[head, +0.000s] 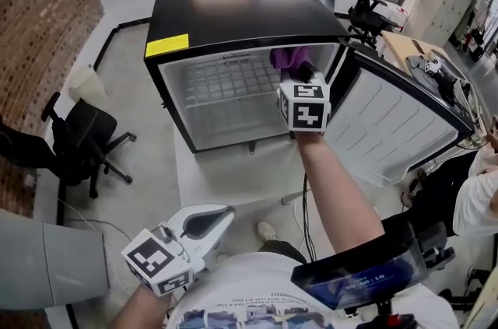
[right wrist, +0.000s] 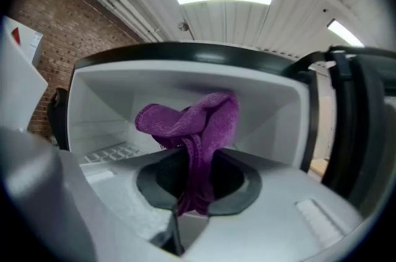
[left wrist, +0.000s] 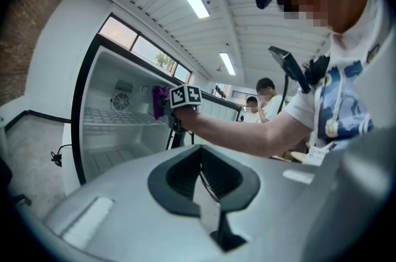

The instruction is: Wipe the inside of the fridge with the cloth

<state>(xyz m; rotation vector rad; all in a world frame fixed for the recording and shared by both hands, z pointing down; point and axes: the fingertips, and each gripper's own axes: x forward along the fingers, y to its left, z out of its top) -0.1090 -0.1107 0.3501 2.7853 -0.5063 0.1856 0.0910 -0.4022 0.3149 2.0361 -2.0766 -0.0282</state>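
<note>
right gripper (right wrist: 195,191) pinching crumpled purple microfibre cloth (right wrist: 201,121) at upper-right mouth of open black mini fridge (head: 233,8) | left gripper (head: 204,224) pressed together, empty | wiping seemingly barely begun; walls, wire shelf (head: 226,82) left

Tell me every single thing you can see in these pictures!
fridge: one, black outside and white inside, standing open on the table
table: one, white, under the fridge
fridge door: one, white inside, swung open to the right
wire shelf: one, white, inside the fridge
cloth: one, purple, at the fridge's upper right
label: one, yellow, fridge's top front left corner
office chair: one, black, on the floor at the left
brick wall: one, red-brown, far left
other people: two, white tops, beyond the fridge door
right tool: one, grey, shut on the cloth
left tool: one, grey, shut, empty, low by the person's body
</note>
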